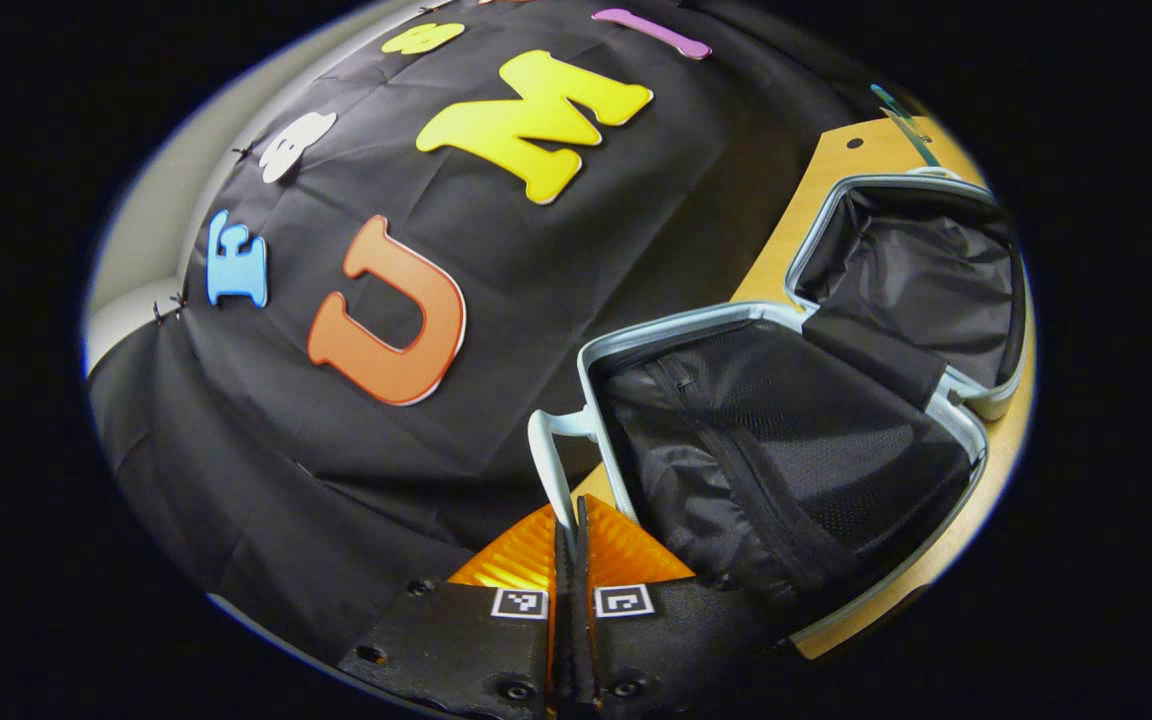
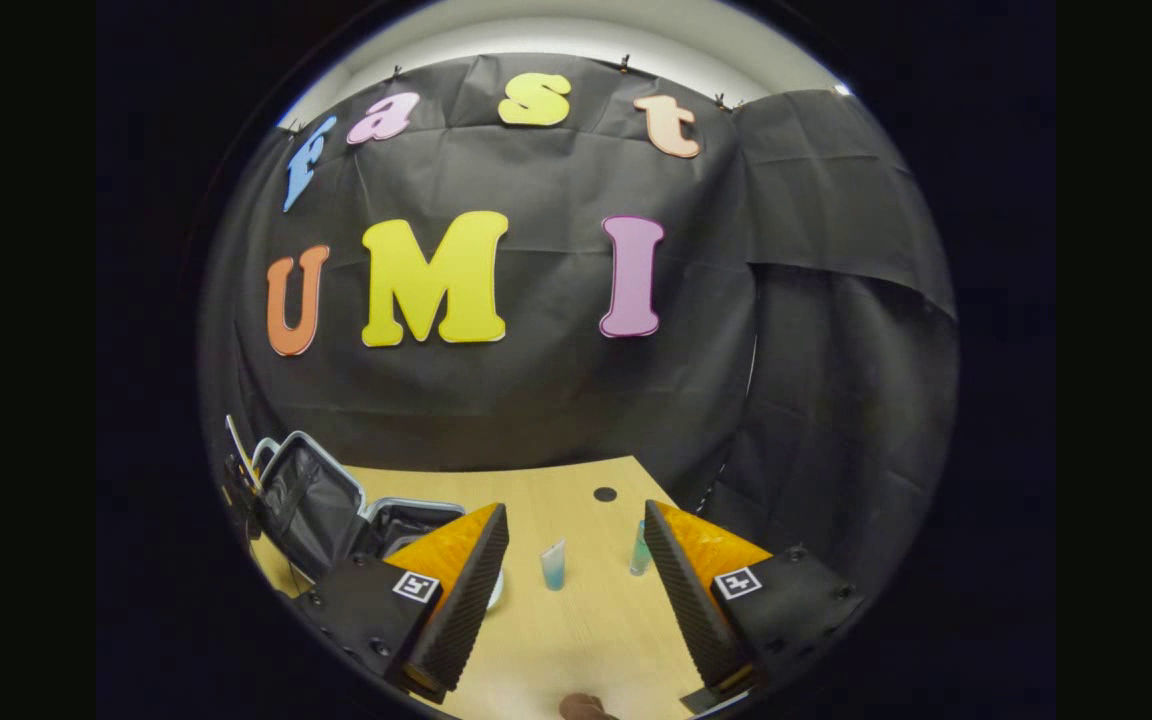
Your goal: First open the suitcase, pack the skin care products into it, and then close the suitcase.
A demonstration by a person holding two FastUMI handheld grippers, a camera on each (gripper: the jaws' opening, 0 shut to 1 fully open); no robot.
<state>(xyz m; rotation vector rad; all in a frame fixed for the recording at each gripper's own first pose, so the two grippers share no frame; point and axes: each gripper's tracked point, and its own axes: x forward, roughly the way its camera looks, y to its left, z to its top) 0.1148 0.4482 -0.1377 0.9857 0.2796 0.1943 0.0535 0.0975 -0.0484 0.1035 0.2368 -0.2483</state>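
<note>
Lying open on the light wooden table (image 2: pixel 576 620), the pale-rimmed, black-lined suitcase (image 1: pixel 786 430) sits left, the left gripper (image 1: pixel 576 530) closed empty by its rim, while the right gripper (image 2: pixel 576 560) gapes around a small blue-tipped tube (image 2: pixel 553 566).

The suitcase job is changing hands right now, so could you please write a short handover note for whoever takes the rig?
Left gripper: fingers shut, nothing between them, held by the near edge of the suitcase.
Right gripper: open, empty, hovering over the wooden table.
Suitcase: lies open on the table, both black-lined halves showing, nothing packed that I can see.
Skin care products: a small tube stands ahead between the right fingers; a green bottle stands beside the right-hand finger, partly hidden.
Done: opening.
Left: pack the products, then close the suitcase.
</note>
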